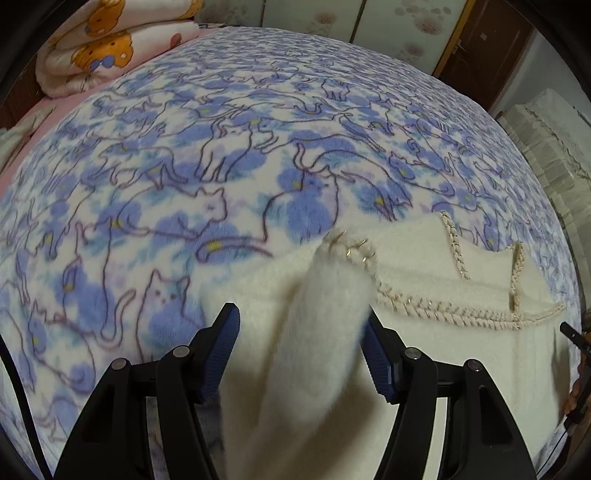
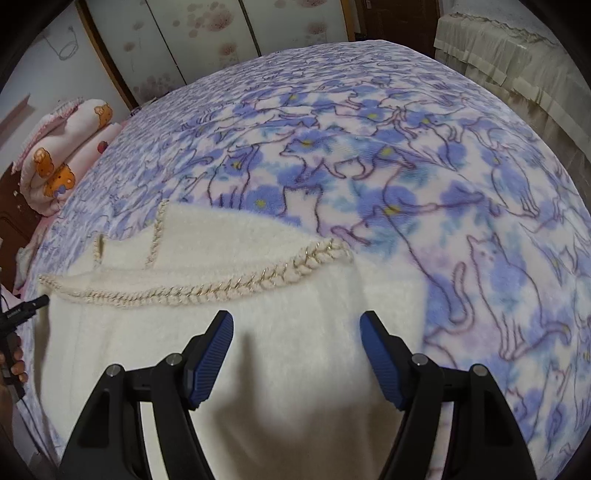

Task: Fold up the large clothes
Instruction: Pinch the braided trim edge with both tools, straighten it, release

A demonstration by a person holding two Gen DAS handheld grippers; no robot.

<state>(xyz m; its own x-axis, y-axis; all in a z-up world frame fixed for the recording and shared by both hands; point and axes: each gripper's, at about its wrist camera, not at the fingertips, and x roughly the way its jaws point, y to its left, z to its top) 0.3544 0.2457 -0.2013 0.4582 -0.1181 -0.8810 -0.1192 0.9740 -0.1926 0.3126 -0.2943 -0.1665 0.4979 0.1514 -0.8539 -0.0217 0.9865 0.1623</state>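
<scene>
A white fuzzy garment [image 1: 424,266] [image 2: 295,295] with braided, gold-chained trim [image 1: 443,310] [image 2: 207,291] lies spread on a blue cat-print blanket [image 1: 221,166] [image 2: 443,184]. My left gripper [image 1: 300,314] points down at the garment's left edge with its jaws apart. A blurred, raised fold [image 1: 325,332] of the garment stands between them, close to the right-hand pad, and is not pinched. My right gripper [image 2: 297,315] hovers open over the garment's right part, with nothing between its fingers.
A folded bear-print quilt [image 1: 110,48] [image 2: 62,155] lies at the bed's far left. Wardrobe doors [image 1: 369,18] and a brown door [image 1: 491,40] stand behind the bed. Cloth-covered furniture [image 2: 498,48] stands at the right. The other gripper's body shows at a frame edge [image 1: 576,350] [image 2: 22,314].
</scene>
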